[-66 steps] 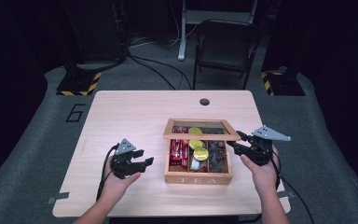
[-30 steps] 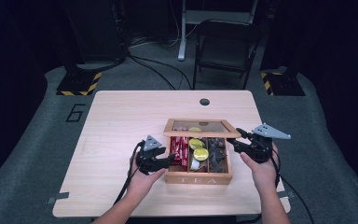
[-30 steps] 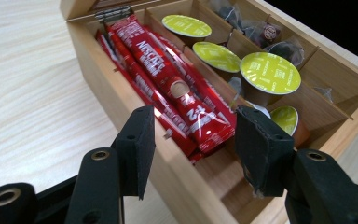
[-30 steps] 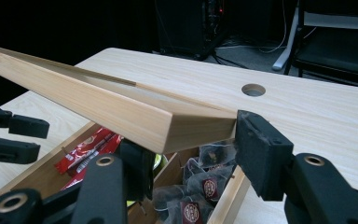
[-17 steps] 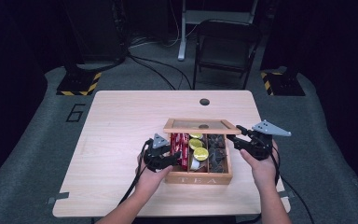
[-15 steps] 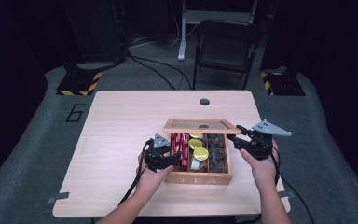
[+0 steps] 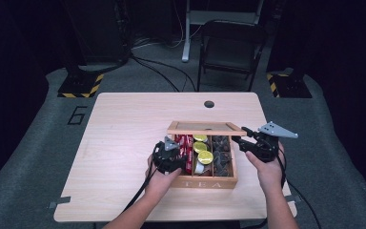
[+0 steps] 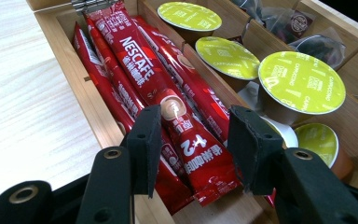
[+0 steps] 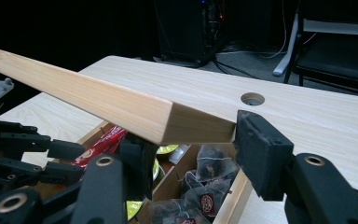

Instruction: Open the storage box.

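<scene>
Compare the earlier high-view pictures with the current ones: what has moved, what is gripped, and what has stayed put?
The left claw moved from the bare table to the tea box; its jaws have just been closing around a red coffee stick, not yet pressing it. The right claw still holds the lid raised; the box stayed put.

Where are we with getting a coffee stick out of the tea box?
Done: the lid is raised, with the right gripper shut on its corner. In hand: the left gripper is in the box's left compartment, jaws either side of a red coffee stick; they have just been closing but don't yet look clamped. Left: grip the stick, lift it out, lower the lid.
</scene>
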{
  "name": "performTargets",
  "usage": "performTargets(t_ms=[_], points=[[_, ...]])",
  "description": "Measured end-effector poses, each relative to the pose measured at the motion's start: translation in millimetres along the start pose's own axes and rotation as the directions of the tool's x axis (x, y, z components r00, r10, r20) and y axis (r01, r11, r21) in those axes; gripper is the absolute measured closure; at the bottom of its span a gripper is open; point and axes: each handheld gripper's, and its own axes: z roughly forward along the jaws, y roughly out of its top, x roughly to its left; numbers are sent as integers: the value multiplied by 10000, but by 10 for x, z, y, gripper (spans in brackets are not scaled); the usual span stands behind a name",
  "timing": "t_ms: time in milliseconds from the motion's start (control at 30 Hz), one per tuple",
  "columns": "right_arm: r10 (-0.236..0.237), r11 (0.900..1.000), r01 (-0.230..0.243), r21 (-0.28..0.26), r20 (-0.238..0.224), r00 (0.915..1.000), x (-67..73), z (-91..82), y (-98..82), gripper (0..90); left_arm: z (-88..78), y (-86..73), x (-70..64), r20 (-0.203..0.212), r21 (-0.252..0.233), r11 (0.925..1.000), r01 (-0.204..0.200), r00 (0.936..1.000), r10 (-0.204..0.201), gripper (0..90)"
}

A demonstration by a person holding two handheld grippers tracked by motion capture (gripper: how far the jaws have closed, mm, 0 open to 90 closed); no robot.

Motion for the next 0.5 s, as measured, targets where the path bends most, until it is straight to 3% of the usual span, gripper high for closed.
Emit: performTargets(t_ms=[67,133,500], points=[[3,10000,-3,1,-1,10000,0,0,0,488,2,2,1,-125,37,9999,-142,9998,143,588],[3,10000,-3,-18,-11,10000,-4,2,1,489,-11,4,22,-295,111,9996,-271,9992,274,674],[79,10000,-79,-24,-28,10000,-8,8,5,488,-57,19,60,-588,-124,9999,-29,9983,21,803]])
